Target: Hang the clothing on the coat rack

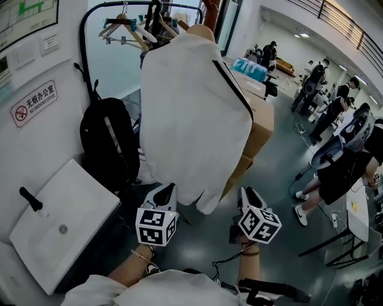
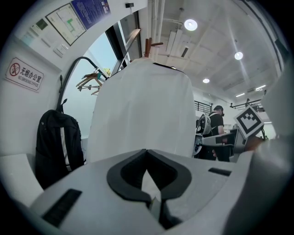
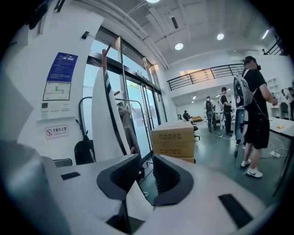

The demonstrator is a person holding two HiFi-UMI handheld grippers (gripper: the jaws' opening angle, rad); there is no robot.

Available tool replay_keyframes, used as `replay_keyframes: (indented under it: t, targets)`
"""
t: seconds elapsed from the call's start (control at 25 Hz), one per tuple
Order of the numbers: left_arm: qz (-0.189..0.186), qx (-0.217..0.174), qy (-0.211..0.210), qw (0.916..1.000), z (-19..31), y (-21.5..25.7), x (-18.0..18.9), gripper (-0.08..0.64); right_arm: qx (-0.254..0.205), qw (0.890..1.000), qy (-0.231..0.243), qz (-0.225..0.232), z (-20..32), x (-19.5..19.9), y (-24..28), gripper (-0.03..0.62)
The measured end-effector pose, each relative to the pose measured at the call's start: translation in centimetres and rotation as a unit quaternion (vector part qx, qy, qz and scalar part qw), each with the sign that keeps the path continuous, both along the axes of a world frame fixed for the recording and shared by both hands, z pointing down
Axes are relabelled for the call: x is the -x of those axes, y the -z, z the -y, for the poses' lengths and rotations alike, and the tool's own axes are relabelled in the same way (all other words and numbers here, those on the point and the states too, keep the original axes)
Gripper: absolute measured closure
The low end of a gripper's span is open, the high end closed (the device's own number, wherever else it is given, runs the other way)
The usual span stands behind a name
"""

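Now: white shirt (image 1: 194, 107) hangs draped over the coat rack (image 1: 210, 8), both grippers low near its hem; left gripper (image 1: 166, 192) clenched, empty; right gripper (image 1: 248, 196) part open, off the shirt; drape looks lopsided; a snagged hem could drag it down.

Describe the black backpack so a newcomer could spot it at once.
Find the white wall with the red no-smoking sign; a black curved rail rises beside it. Beneath that rail, left of the hanging white garment, is the black backpack, the only dark bulky bag, with a pale strip down it.
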State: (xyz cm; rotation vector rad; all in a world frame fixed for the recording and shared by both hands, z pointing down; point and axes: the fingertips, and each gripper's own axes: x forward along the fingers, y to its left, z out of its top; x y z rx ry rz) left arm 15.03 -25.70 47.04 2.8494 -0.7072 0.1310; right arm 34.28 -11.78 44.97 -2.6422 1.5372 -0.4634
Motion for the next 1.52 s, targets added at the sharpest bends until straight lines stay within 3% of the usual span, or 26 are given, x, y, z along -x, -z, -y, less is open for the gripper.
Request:
replay_keyframes:
  t: [0.32,0.72,1.08,1.24,1.52]
  targets:
    - [0.011,-0.013,0.018,0.9997,-3.5,1.2,-3.2,0.552,0.015,0.999,0.009,0.027,-2.0,-2.4,-2.6,0.526]
    - [0.037,-0.017,0.048,0.9981,-6.8,0.6,-4.4,0.552,0.026,0.997,0.058,0.050,-3.3,-3.0,-5.5,0.566]
    - [0.039,-0.026,0.054,0.9975,-6.5,1.1,-4.2,0.552,0.043,0.995,0.083,0.040,-1.4,-1.5,-5.7,0.568]
    - [0.030,-0.027,0.053,0.9978,-5.9,1.4,-4.1,0.552,0.055,0.994,0.098,0.015,-0.8,-0.6,-5.3,0.569]
    - [0.024,-0.026,0.048,0.9982,-5.1,1.7,-4.1,0.552,0.053,0.994,0.093,0.001,-0.3,-0.2,-4.5,0.569]
